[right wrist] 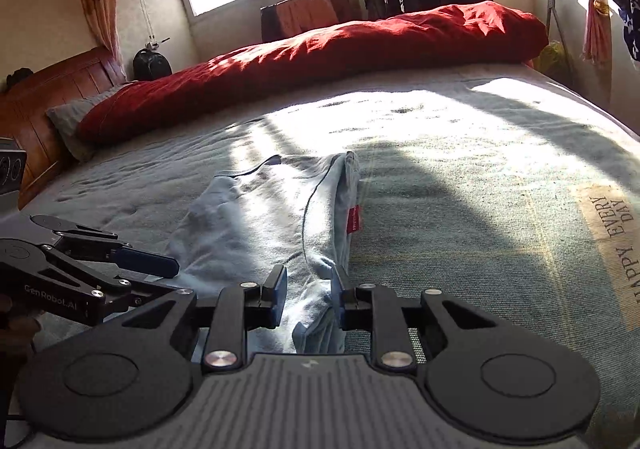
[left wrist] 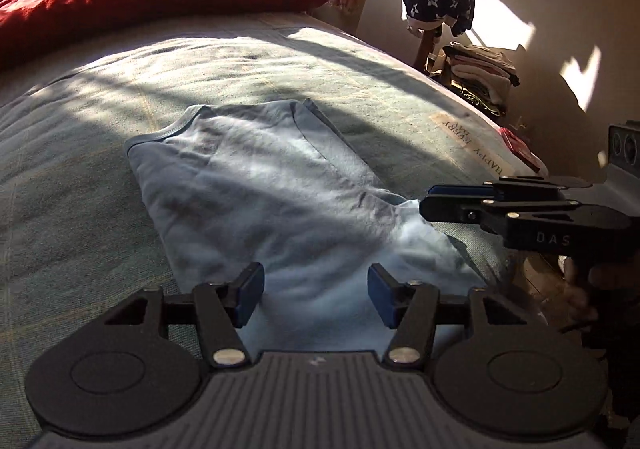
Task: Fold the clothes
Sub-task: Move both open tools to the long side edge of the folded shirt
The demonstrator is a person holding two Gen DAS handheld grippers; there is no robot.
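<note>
Where sunlight falls, the pale blue shirt lies partly folded, wrinkled.

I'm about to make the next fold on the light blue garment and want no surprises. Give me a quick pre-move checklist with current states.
1. Left gripper open, over the near hem: ok.
2. Right gripper open, astride the garment's right edge: ok.
3. Fabric actually pinched by either gripper: not ok, neither is closed.
4. Light blue garment lying flat on the bed cover: ok, lightly wrinkled.
5. Fold path toward the red duvet free of objects: ok.
6. Grippers clear of each other: cannot tell, they look close.
</note>
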